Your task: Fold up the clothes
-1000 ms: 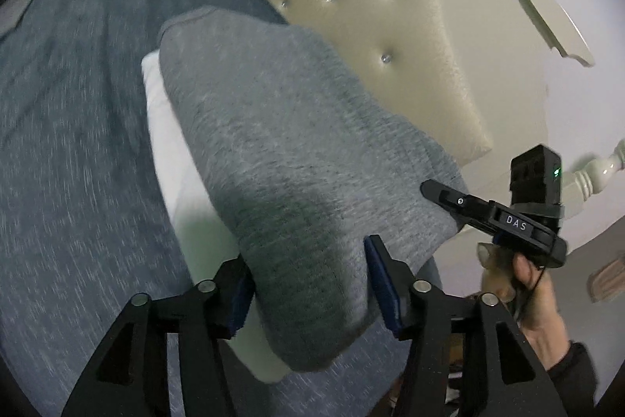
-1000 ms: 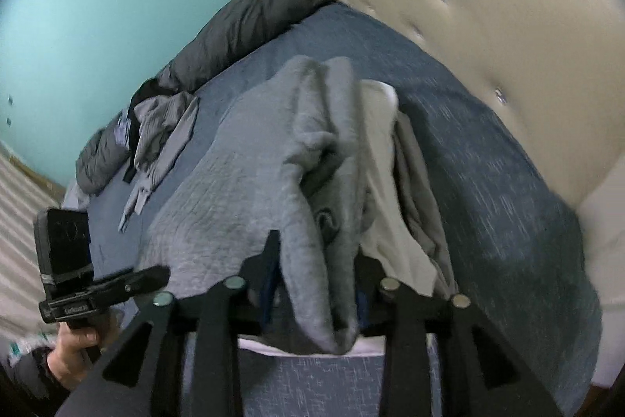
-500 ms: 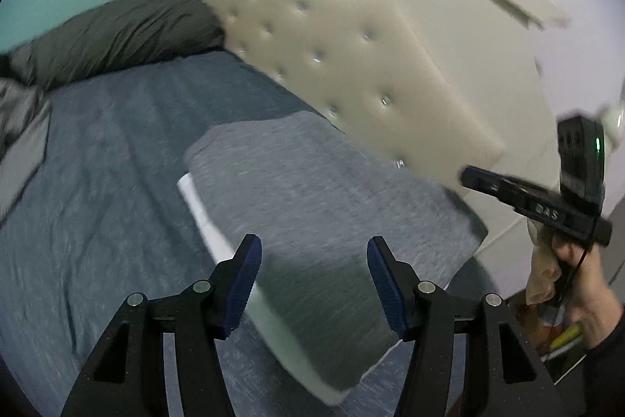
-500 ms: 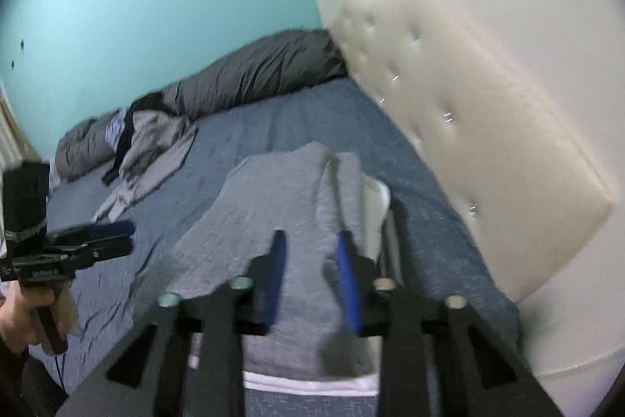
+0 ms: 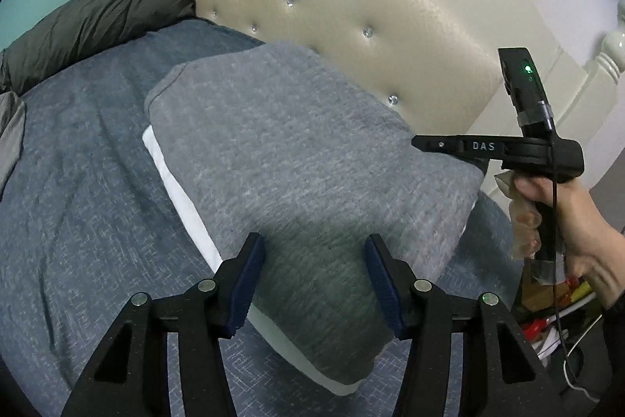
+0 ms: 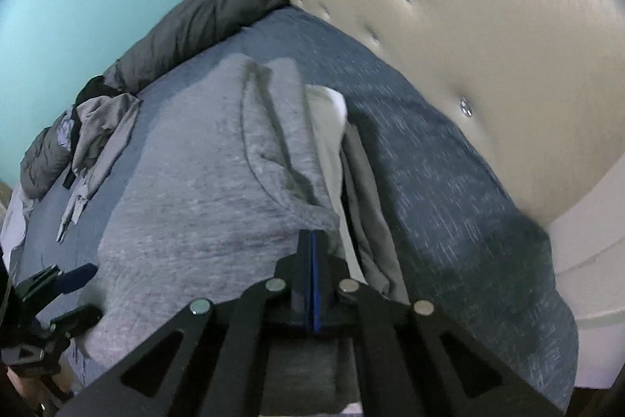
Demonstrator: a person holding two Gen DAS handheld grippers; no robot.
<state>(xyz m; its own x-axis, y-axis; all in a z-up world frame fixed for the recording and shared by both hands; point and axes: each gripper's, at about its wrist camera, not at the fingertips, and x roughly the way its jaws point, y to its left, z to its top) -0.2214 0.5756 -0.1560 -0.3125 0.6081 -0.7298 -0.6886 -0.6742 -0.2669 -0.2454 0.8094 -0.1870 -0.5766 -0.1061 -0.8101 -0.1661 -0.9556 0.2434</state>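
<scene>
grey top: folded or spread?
Folded. The grey top lies as a compact block on a white garment; doubled layers show at its edge.

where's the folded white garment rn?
The white garment lies on the blue bedspread directly under the folded grey sweater, only its edge showing in the left wrist view. In the right wrist view it peeks out on the headboard side.
</scene>
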